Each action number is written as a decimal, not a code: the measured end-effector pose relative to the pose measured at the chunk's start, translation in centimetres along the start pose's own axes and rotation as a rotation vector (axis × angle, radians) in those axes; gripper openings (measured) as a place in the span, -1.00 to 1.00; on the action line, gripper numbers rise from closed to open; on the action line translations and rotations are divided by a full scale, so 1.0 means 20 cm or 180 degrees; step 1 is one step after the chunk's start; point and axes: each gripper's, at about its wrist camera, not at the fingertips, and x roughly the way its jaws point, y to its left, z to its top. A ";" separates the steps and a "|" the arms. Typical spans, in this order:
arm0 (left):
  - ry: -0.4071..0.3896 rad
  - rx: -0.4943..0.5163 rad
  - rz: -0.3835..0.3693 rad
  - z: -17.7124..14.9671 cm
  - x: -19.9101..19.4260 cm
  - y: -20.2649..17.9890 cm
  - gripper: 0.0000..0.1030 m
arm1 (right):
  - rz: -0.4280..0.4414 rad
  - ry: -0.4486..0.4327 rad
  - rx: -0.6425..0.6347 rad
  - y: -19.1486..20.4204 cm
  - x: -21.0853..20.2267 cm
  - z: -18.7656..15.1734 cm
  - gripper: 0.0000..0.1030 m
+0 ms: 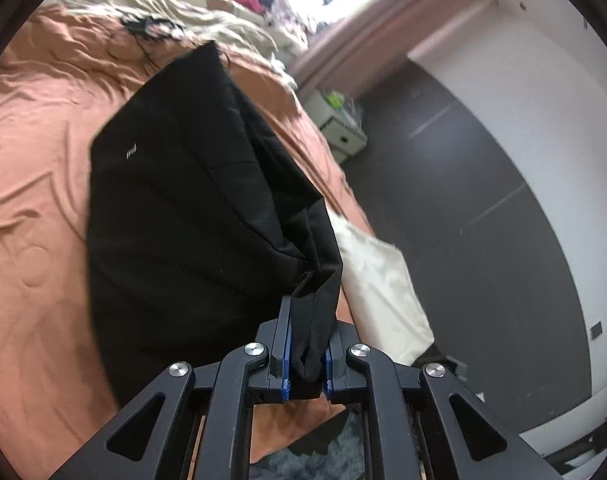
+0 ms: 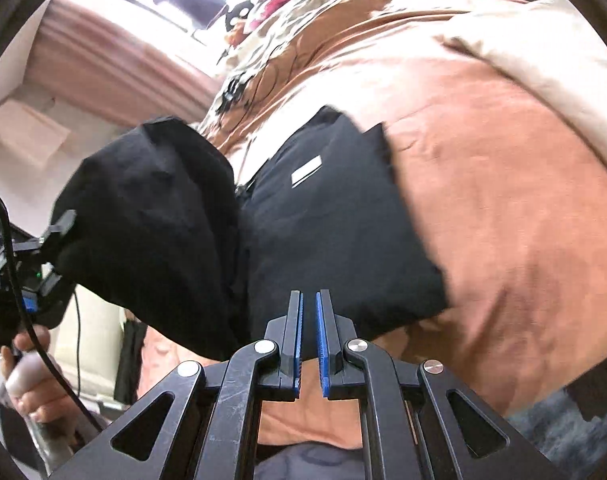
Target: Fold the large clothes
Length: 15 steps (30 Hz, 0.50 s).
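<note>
Left tool: clamped on a bunched corner of the black fabric garment.
Right tool: nearly together, nothing visibly between.
Garment: half-lifted over the wrinkled orange-brown bed.
Advice: keep edges aligned, lay flat.

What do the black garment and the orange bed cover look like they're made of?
Black garment: soft matte woven cloth, probably cotton or a blend; it drapes limply and bunches where the left tongs pinch it. Orange bed cover: thin, smooth fabric with a slight sheen, creased in fine wrinkles; the fibre can't be told.
</note>
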 end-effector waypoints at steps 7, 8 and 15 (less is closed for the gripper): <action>0.0396 0.0019 -0.0161 -0.07 0.27 -0.09 0.11 | -0.0162 -0.0116 0.0220 -0.19 -0.11 0.01 -0.51; 0.0370 0.0036 -0.0116 -0.07 0.27 -0.08 0.25 | -0.0177 -0.0130 0.0238 -0.21 -0.13 0.01 -0.34; 0.0105 -0.0134 0.0286 -0.07 0.09 0.16 0.37 | 0.0026 -0.0166 0.0249 -0.19 -0.11 0.05 0.24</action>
